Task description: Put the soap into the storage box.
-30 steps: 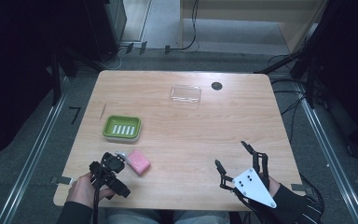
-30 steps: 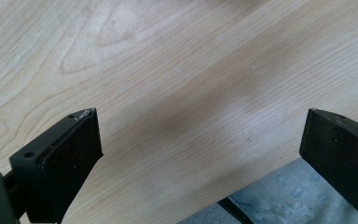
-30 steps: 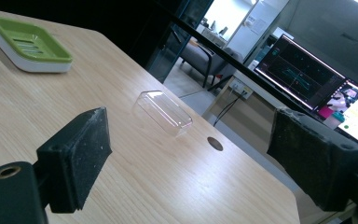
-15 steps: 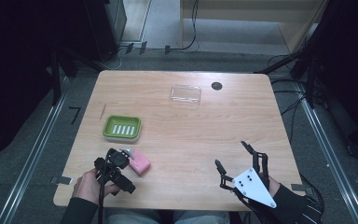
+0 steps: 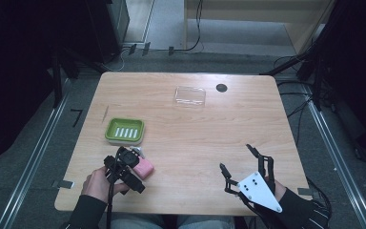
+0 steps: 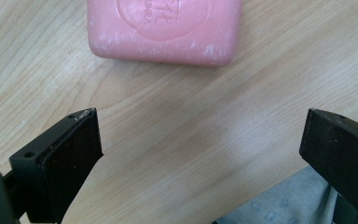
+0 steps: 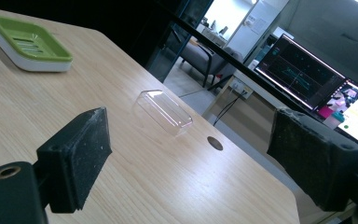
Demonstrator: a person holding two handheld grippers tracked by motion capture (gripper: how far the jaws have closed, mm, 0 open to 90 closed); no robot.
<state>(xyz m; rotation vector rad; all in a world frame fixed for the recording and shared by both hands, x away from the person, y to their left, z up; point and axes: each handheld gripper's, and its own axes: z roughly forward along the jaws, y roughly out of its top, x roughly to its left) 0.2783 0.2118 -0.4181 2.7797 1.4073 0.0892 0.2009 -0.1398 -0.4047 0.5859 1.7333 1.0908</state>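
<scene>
L gripper (image 6: 200,140) now closer, fingers (image 6: 70,154) spread, pink soap (image 6: 164,29) just ahead, untouched.

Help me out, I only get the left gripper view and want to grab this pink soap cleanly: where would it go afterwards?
Observer: A green soap dish sits on the table just beyond the soap, with nothing in it.
Operator: Is my left claw around the soap?
Observer: No. From the high view the left claw hangs at the soap's near side, jaws apart, and the bar lies flat on the wood.
Operator: Could the other hand get in my way?
Observer: Probably not. The right claw is held open over the table's near right part, far from the soap.
</scene>
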